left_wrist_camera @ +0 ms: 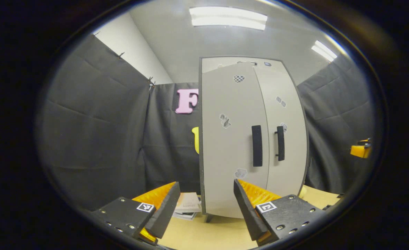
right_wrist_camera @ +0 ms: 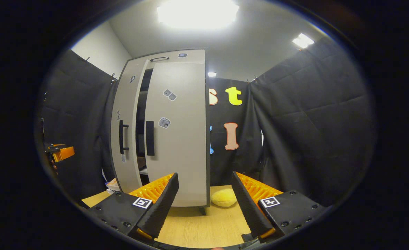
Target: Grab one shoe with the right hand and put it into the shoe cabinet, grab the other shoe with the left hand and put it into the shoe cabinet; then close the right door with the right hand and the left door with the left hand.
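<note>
L gripper point(left_wrist_camera: 206, 205) is held spread, nothing gripped; shoe cabinet point(left_wrist_camera: 235, 139) is seen just ahead. R gripper point(right_wrist_camera: 204, 203) likewise spread, empty; cabinet doors ahead-left, narrowly ajar.

Each handheld tool, the left gripper point(left_wrist_camera: 206, 208) and the right gripper point(right_wrist_camera: 204, 205), shows at the bottom of its own view two wedge-shaped ribbed fingers on textured black mounting blocks studded with small silver screws, each block carrying a square black-and-white marker.
</note>
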Demonstrator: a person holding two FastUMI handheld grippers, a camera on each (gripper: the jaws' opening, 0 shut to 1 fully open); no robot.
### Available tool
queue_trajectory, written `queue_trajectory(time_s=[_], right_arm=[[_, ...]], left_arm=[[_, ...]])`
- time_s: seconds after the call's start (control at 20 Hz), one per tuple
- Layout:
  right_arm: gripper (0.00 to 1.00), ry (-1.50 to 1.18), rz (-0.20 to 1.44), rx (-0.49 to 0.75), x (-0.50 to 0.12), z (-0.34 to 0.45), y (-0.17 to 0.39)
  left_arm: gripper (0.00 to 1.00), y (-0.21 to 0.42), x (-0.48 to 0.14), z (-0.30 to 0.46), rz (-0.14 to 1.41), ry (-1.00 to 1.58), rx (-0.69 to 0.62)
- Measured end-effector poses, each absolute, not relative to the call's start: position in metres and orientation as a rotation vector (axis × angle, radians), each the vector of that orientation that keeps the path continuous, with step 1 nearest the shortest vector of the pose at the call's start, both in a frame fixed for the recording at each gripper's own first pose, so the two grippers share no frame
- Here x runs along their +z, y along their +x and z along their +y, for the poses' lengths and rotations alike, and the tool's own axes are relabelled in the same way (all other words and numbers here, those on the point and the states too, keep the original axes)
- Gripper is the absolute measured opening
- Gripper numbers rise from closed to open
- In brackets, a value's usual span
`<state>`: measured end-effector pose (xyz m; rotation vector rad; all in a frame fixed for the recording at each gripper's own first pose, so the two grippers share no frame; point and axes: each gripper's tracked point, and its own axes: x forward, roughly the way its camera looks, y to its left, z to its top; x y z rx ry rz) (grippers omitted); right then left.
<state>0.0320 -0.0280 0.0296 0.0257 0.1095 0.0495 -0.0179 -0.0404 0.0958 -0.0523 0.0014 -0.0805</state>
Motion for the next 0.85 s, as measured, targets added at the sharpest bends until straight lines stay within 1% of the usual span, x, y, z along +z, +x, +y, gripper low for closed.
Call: queue_trajectory(time_s=[0.5,0.55,0.6,0.65,0.7,0.85], right_arm=[[0.97,0.016,0.106,0.053,0.025,-0.029,0.015],[0.94,0.019,0.105,0.058,0.025,-0.028,0.014],[0.94,0.019,0.102,0.06,0.025,-0.029,0.014],[0.97,0.016,0.1,0.059,0.025,-0.029,0.013],[0.97,0.013,0.099,0.059,0.026,-0.03,0.013],[0.97,0.013,0.09,0.063,0.027,-0.03,0.011]], left_arm=[[0.92,-0.06,0.063,-0.018,0.071,-0.041,-0.059],[0.92,-0.063,0.063,-0.016,0.073,-0.039,-0.054],[0.91,-0.066,0.062,-0.014,0.074,-0.038,-0.048],[0.9,-0.066,0.062,-0.013,0.074,-0.04,-0.045],[0.93,-0.069,0.063,-0.012,0.072,-0.044,-0.04],[0.93,-0.072,0.067,-0.01,0.064,-0.05,-0.029]])
